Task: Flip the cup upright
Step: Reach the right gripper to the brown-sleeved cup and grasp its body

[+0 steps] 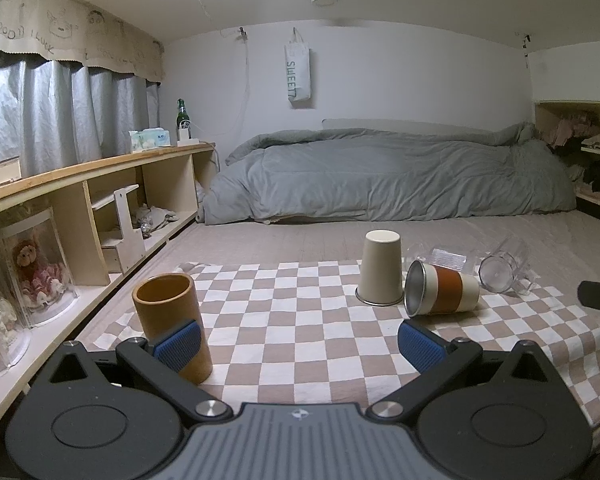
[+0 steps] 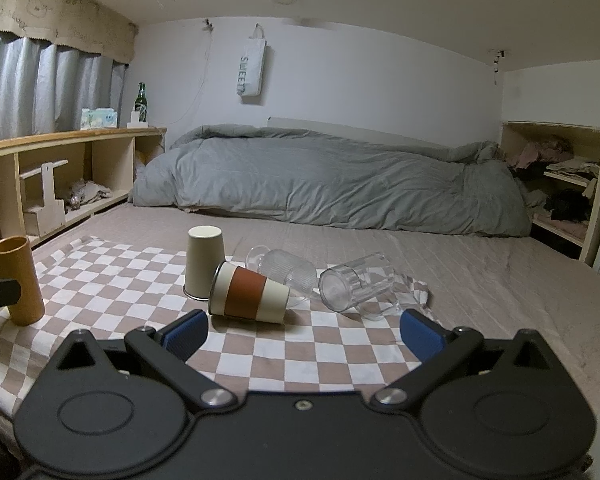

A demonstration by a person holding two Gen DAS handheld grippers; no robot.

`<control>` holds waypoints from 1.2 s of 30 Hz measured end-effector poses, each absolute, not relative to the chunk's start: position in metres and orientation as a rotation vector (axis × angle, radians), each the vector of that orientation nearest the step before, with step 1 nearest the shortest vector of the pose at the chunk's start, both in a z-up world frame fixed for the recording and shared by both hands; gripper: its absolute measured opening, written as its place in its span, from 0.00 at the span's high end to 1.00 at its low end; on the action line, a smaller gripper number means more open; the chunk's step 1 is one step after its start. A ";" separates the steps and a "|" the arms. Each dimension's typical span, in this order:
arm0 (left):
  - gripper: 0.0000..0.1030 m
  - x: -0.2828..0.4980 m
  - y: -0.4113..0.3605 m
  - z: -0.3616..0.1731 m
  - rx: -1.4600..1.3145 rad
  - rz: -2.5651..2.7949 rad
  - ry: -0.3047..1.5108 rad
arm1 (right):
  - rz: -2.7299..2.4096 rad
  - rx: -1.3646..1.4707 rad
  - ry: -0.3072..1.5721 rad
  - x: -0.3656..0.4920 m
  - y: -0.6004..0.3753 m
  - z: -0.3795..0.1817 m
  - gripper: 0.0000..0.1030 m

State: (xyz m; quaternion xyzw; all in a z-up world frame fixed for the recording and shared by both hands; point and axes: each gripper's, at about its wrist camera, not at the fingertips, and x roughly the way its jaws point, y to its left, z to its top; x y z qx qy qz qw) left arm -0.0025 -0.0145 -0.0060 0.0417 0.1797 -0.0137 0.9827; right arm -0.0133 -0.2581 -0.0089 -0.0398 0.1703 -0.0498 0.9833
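Nearest us, our left gripper [image 1: 300, 340] hangs low over the checkered cloth [image 1: 300, 320], blue pads spread wide with nothing between them; its left pad [image 1: 178, 345] overlaps the upright bamboo cup [image 1: 172, 326] in view, though we cannot tell if they touch. Our right gripper [image 2: 304, 334] is likewise spread apart and empty. Taking the inverted cream cup [image 2: 203, 264] as landmark: the banded cup [image 2: 250, 294] lies on its side just right of it, mouth toward the left, and seems to touch it. Behind that lies a ribbed glass [image 2: 288, 270]; farther right, a clear glass mug [image 2: 356, 286], also tipped over. Well left stands the bamboo cup.
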 end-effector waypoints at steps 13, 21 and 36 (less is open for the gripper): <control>0.00 0.004 -0.010 -0.004 0.055 -0.067 0.369 | 0.080 -0.327 0.400 0.070 -0.252 -0.007 0.00; 0.00 0.010 -0.010 -0.003 0.046 -0.082 0.389 | 0.185 -0.569 0.402 0.141 -0.248 -0.042 0.04; 0.00 0.023 -0.013 -0.005 0.024 -0.118 0.430 | 0.416 -1.262 0.439 0.213 -0.220 -0.117 0.11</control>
